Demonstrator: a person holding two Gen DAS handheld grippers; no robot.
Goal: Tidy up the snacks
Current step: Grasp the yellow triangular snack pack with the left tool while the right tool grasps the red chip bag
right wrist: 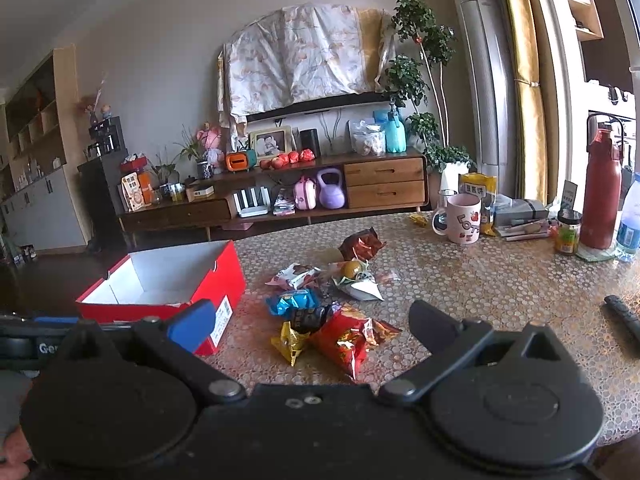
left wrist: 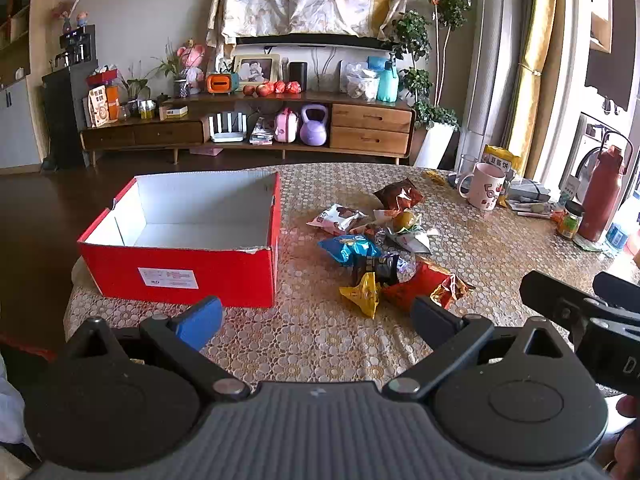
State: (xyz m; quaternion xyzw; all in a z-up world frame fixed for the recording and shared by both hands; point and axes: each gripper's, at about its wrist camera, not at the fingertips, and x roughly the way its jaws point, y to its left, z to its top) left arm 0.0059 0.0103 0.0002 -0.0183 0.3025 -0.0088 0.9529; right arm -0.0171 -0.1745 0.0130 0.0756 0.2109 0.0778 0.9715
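Observation:
An empty red cardboard box (left wrist: 188, 268) with a white inside stands on the left of the table, also seen as the red box (right wrist: 224, 276) in the right wrist view. To its right lies a heap of snack packets: a red bag (left wrist: 424, 286), a yellow packet (left wrist: 362, 292), a blue bag (left wrist: 348, 248), a brown bag (left wrist: 398, 194). The right wrist view shows the same red bag (right wrist: 344, 340) and blue bag (right wrist: 292, 302). My left gripper (left wrist: 316, 316) is open above the near table, holding nothing. My right gripper (right wrist: 312, 320) is open just short of the heap.
At the table's far right stand a pink mug (left wrist: 482, 190), a dark red bottle (left wrist: 602, 196), a small jar (left wrist: 570, 220) and papers. A black remote (right wrist: 624, 318) lies at the right. The table's near-left edge (left wrist: 70, 308) drops to the floor.

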